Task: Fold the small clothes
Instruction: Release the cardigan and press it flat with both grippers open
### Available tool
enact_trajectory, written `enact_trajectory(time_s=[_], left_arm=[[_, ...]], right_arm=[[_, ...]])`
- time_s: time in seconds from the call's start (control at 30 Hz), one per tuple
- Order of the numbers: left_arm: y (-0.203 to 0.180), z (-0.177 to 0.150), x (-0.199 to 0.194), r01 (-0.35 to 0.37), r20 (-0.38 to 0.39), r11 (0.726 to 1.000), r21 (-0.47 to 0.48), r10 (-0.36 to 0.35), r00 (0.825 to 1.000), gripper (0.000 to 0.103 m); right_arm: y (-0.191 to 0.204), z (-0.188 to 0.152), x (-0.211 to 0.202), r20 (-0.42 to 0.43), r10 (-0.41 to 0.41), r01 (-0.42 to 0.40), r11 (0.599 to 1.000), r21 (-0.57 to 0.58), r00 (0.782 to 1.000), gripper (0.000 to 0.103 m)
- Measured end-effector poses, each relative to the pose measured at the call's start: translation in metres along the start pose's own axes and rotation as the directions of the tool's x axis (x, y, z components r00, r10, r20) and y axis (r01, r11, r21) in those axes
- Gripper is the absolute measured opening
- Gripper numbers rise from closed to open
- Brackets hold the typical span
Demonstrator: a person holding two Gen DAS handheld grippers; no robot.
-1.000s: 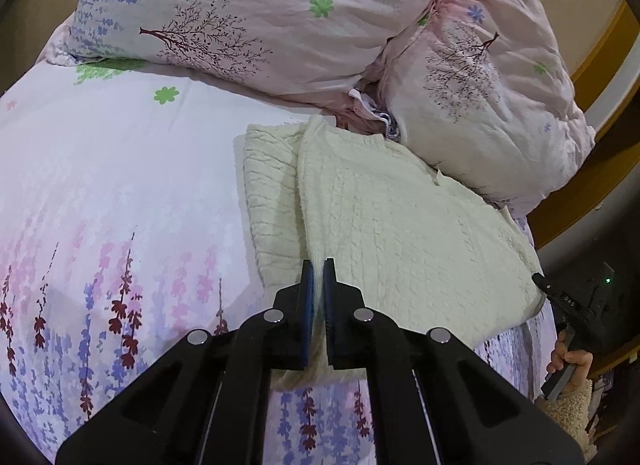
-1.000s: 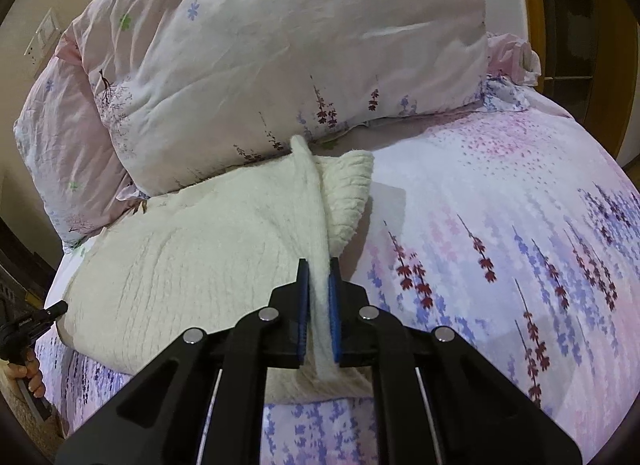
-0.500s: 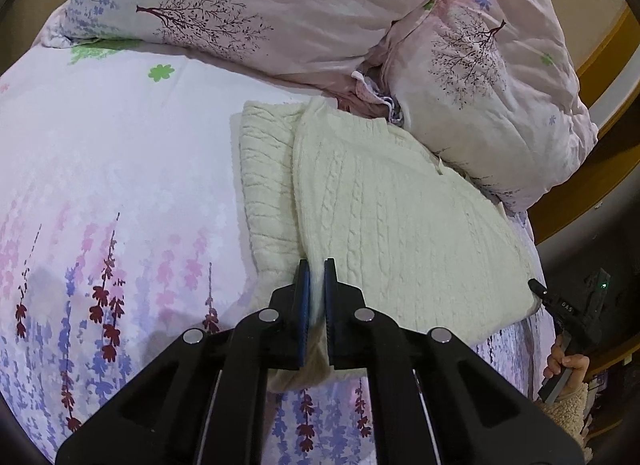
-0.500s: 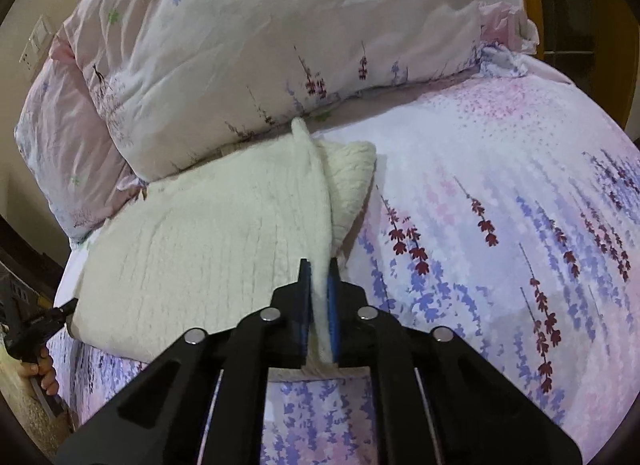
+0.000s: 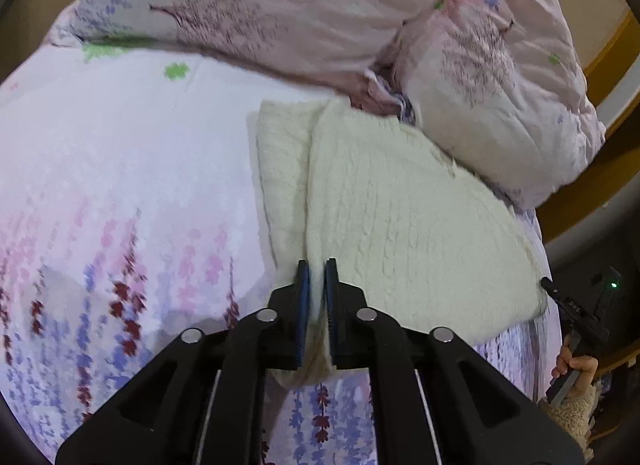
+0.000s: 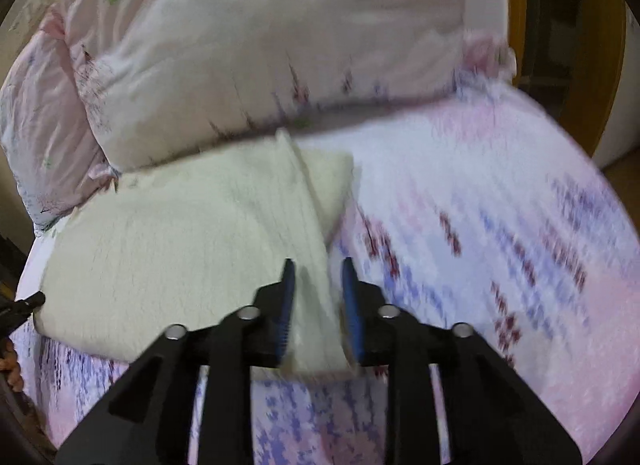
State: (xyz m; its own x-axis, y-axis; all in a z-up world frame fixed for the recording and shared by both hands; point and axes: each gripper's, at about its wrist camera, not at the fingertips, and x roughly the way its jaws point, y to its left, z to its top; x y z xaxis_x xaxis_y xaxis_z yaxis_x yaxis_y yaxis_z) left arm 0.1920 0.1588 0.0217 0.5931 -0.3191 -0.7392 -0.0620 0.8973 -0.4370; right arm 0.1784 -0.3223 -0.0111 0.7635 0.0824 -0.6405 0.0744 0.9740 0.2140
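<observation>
A cream cable-knit sweater [image 5: 400,217] lies folded on the floral bed sheet [image 5: 112,185], one flap laid over another. My left gripper [image 5: 316,269] is shut on the sweater's near edge, the knit pinched between the blue pads. In the right wrist view the same sweater [image 6: 180,233] shows, blurred. My right gripper [image 6: 318,269] has its jaws apart, with the sweater's folded edge lying loose between them. The other gripper [image 5: 576,313] shows at the right edge of the left wrist view, held in a hand.
Two large pink floral pillows [image 5: 288,5] [image 5: 500,77] lean against the head of the bed, right behind the sweater. They also show in the right wrist view [image 6: 260,45]. A yellow wooden bed frame [image 5: 608,57] runs along the right side.
My right gripper has opened and let go of the sweater's edge. Both grippers have lowered the folded flap toward the bed. The left gripper stays shut on the knit.
</observation>
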Motion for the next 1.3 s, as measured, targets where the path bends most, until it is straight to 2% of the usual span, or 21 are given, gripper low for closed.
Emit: enact_trajectory(time_s=[0.07,0.13,0.17,0.27,0.33,0.4,0.5,0.57,0.6,0.63,0.67,0.7,0.8,0.93,1.1,1.2,1.27,1.3], left_arm=[[-0.005,0.008,-0.005,-0.009,0.047,1.0,0.001,0.009,0.999,0.018],[-0.014,0.013,-0.005,-0.001,0.076,1.0,0.015,0.0,0.997,0.033],[-0.021,0.014,-0.003,0.002,0.084,0.999,0.033,-0.005,0.996,0.035],[-0.043,0.023,0.011,-0.011,0.066,0.995,0.097,0.005,0.998,0.035],[-0.047,0.026,0.026,-0.039,0.043,0.994,0.107,0.035,0.998,0.035],[-0.043,0.027,0.039,-0.071,0.017,0.993,0.091,0.07,0.997,0.035],[-0.035,0.025,0.045,-0.061,0.021,0.995,0.076,0.06,0.998,0.035],[-0.034,0.025,0.043,-0.054,0.017,0.996,0.073,0.053,0.998,0.035],[-0.031,0.025,0.039,-0.034,0.015,0.998,0.05,0.033,0.999,0.036],[-0.027,0.025,0.036,-0.01,0.015,1.0,0.024,0.009,1.0,0.042],[-0.022,0.026,0.031,0.013,0.021,1.0,-0.004,-0.013,1.0,0.047],[-0.014,0.027,0.024,0.035,0.042,0.998,-0.046,-0.033,0.999,0.056],[0.006,0.031,0.014,0.039,0.081,0.99,-0.139,-0.028,0.996,0.068],[0.026,0.032,0.018,0.081,0.055,0.965,-0.249,-0.07,0.996,0.068],[0.03,0.029,0.029,0.117,0.035,0.947,-0.3,-0.111,0.993,0.068],[0.03,0.031,0.033,0.137,0.041,0.94,-0.312,-0.131,0.991,0.068],[0.03,0.032,0.037,0.155,0.05,0.932,-0.328,-0.147,0.988,0.068],[0.03,0.032,0.038,0.164,0.054,0.928,-0.333,-0.155,0.986,0.068]], right_arm=[[0.01,0.01,-0.002,0.028,0.04,-0.039,0.999,-0.013,0.999,0.031],[0.026,0.02,0.004,0.033,0.081,-0.079,0.996,-0.048,0.996,0.031],[0.034,0.024,0.01,0.03,0.085,-0.083,0.994,-0.071,0.996,0.03],[0.046,0.032,0.031,-0.01,0.082,-0.083,0.992,-0.093,0.997,0.028],[0.045,0.035,0.046,-0.04,0.052,-0.055,0.995,-0.079,0.998,0.027],[0.037,0.034,0.063,-0.079,-0.004,0.0,0.999,-0.047,0.997,0.021],[0.021,0.033,0.069,-0.089,0.046,-0.042,0.998,0.045,0.995,0.021],[0.022,0.035,0.069,-0.107,0.039,-0.033,0.998,0.052,0.993,0.022],[0.024,0.036,0.068,-0.112,0.029,-0.024,0.998,0.051,0.993,0.024],[0.029,0.036,0.063,-0.106,0.023,-0.017,0.998,0.053,0.994,0.028],[0.032,0.037,0.06,-0.098,0.028,-0.024,0.999,0.049,0.995,0.035],[0.038,0.036,0.055,-0.086,0.044,-0.04,0.998,0.04,0.995,0.038],[0.065,0.034,0.043,-0.061,0.133,-0.135,0.99,-0.028,0.989,0.039],[0.118,0.025,0.042,-0.086,0.223,-0.233,0.962,-0.14,0.971,0.04],[0.163,0.017,0.052,-0.12,0.252,-0.273,0.939,-0.208,0.96,0.04],[0.19,0.01,0.056,-0.115,0.219,-0.243,0.929,-0.281,0.969,0.04],[0.197,0.003,0.07,-0.149,0.159,-0.2,0.925,-0.324,0.976,0.042],[0.203,-0.004,0.075,-0.138,0.122,-0.165,0.916,-0.366,0.983,0.043]])
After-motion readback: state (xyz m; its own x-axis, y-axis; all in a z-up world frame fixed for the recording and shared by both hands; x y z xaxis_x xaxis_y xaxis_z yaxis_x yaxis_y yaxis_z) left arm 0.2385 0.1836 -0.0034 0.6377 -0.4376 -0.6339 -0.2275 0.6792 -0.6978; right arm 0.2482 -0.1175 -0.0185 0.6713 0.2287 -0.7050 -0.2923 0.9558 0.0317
